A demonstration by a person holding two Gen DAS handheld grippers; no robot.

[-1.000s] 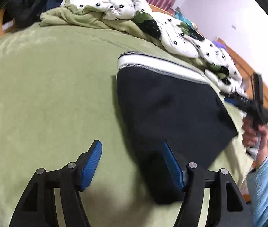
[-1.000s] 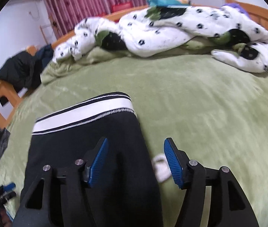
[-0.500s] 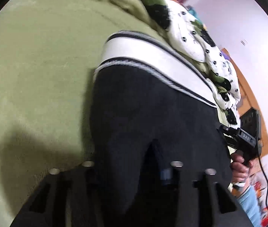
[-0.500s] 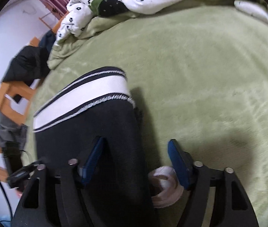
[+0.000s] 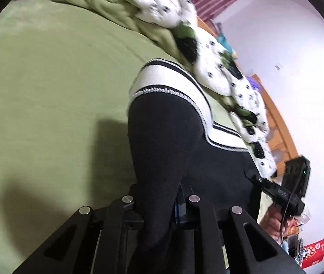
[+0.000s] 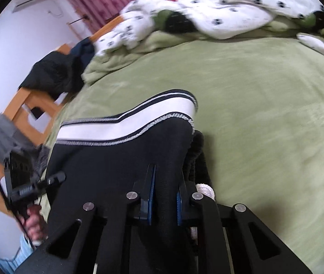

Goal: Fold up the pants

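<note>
Black knit fabric: the black pants with a white, grey-edged waistband (image 5: 175, 137) fill the middle of the left wrist view, lying on the olive-green plush bed cover (image 5: 47, 86). Left gripper (image 5: 159, 205): black fingers drawn together, clamped on a raised fold of the pants at the near edge, the cloth bunched between them. Behind the waistband, a rumpled white quilt with black spots (image 5: 210, 68). At right, the right gripper (image 5: 248, 175) seen from outside, its tip touching the same fabric; its closure cannot be told in this view.

Right wrist view: the pants (image 6: 120, 159) lie on the green cover (image 6: 264, 114), waistband away from the camera. Right gripper (image 6: 164, 198): blue-padded fingers (image 6: 151, 194) pressed close, pinching a ridge of black cloth. Just beside the right finger, a small white rolled cloth piece (image 6: 205, 189). Left gripper (image 6: 54, 178) at left. A dark garment (image 6: 54, 73) hangs over the orange wooden bed frame (image 6: 27, 102).
</note>
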